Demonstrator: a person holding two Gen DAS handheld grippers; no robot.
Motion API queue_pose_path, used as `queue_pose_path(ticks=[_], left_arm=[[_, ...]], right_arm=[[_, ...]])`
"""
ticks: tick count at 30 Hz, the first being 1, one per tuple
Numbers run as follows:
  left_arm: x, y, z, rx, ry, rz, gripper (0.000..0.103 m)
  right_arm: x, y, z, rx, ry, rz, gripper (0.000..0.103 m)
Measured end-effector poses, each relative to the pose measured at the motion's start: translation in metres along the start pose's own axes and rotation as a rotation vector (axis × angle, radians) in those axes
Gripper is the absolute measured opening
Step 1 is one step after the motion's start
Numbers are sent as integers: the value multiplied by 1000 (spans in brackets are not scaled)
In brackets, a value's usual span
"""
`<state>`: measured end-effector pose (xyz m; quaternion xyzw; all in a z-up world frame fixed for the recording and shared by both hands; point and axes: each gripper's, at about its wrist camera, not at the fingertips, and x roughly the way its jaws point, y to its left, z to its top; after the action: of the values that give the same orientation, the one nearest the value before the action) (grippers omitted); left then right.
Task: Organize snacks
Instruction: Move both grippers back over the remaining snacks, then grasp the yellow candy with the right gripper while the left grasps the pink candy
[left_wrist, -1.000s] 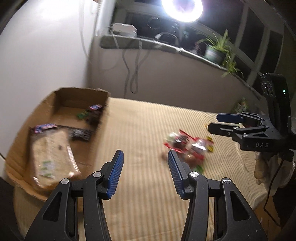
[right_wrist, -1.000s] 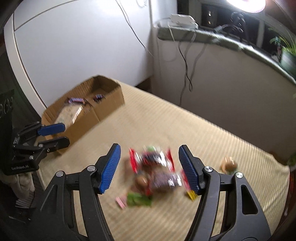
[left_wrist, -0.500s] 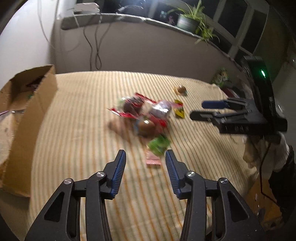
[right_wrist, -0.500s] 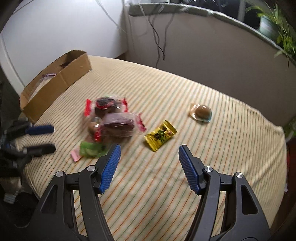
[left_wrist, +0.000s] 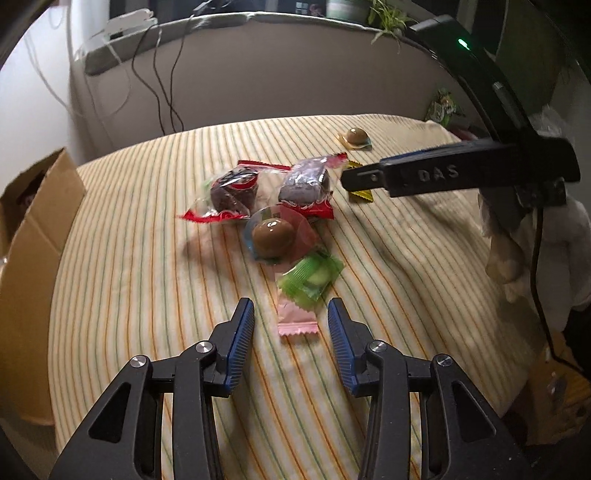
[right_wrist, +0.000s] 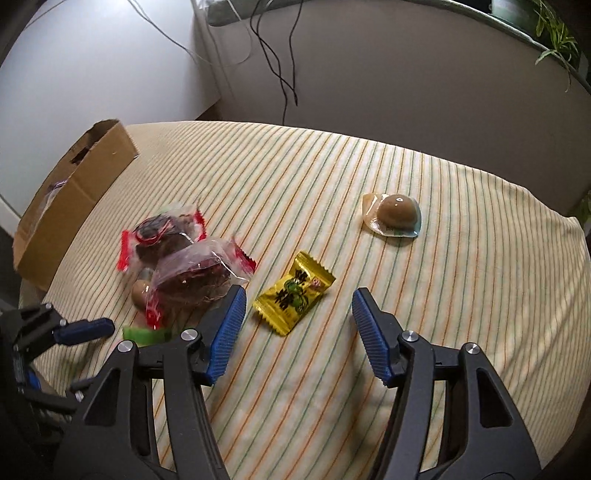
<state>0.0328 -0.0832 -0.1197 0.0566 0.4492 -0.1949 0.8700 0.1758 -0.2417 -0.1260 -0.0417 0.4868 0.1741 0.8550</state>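
Snacks lie on a striped tablecloth. In the left wrist view my left gripper (left_wrist: 291, 325) is open, its fingers either side of a pink candy wrapper (left_wrist: 296, 318), just short of a green candy (left_wrist: 310, 279). Beyond lie a brown jelly cup (left_wrist: 272, 235) and two red-edged cake packets (left_wrist: 232, 194). In the right wrist view my right gripper (right_wrist: 298, 325) is open above the cloth, a yellow candy packet (right_wrist: 294, 297) lying between and just beyond its fingers. A second jelly cup (right_wrist: 397, 214) lies farther right.
A cardboard box (right_wrist: 70, 199) with snacks inside stands at the table's left end. A grey wall with hanging cables (right_wrist: 280, 59) runs behind the table. The table's right edge (left_wrist: 517, 314) drops off near my gloved hand.
Both grippers have moved lower and closer to the snack pile. The left one now straddles the pink wrapper; the right one now frames the yellow packet.
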Motion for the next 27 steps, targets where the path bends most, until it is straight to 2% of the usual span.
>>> queue_pose_path(ticks=[7, 10, 13, 20, 27], left_arm=[[2, -3, -2, 45, -20, 31, 20], [1, 0, -4, 38, -22, 21, 20], [1, 4, -5, 27, -25, 6, 20], [-4, 21, -8, -20, -25, -26, 20], [-6, 31, -11, -71, -33, -29, 19]], right_arm=[[17, 11, 9, -21, 5, -64, 56], [19, 18, 10, -59, 12, -91, 43], [19, 21, 10, -79, 20, -84, 31], [17, 24, 6, -91, 23, -78, 14], [9, 17, 0, -87, 20, -61, 10]])
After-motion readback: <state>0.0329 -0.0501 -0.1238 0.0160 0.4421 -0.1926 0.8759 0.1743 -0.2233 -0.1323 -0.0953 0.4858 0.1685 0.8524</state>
